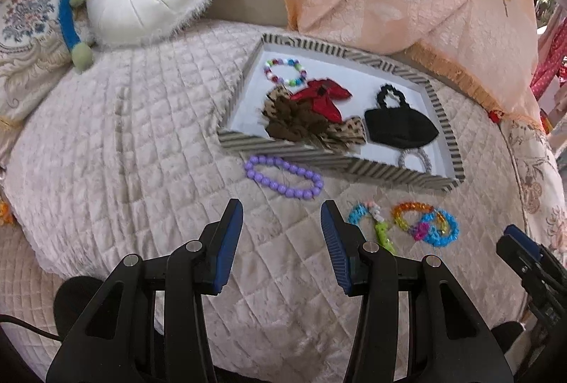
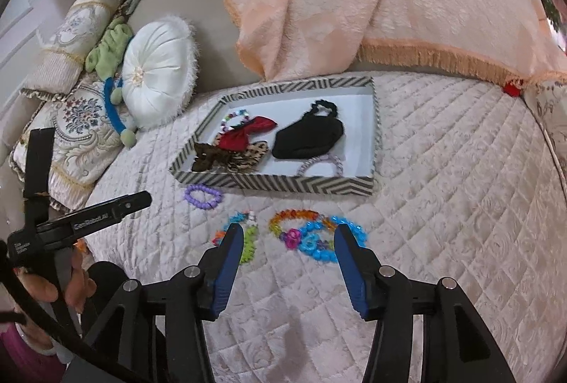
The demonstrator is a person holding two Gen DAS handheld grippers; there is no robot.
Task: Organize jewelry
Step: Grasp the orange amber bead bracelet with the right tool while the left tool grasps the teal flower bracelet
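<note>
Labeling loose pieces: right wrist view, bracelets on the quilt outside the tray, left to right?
Purple bead bracelet → blue-and-green bracelet → orange bracelet → blue bracelet. The last two overlap, with the orange one starting farther left.

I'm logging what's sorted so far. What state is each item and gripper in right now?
Left gripper: open, holding nothing.
Right gripper: open, holding nothing.
Striped tray: partly filled.
Purple bead bracelet: on the quilt, outside the tray.
Orange and blue bracelets: overlapping on the quilt, outside the tray.
Multicolour bead bracelet: in the tray.
Red bow: in the tray.
Black scrunchie: in the tray.
</note>
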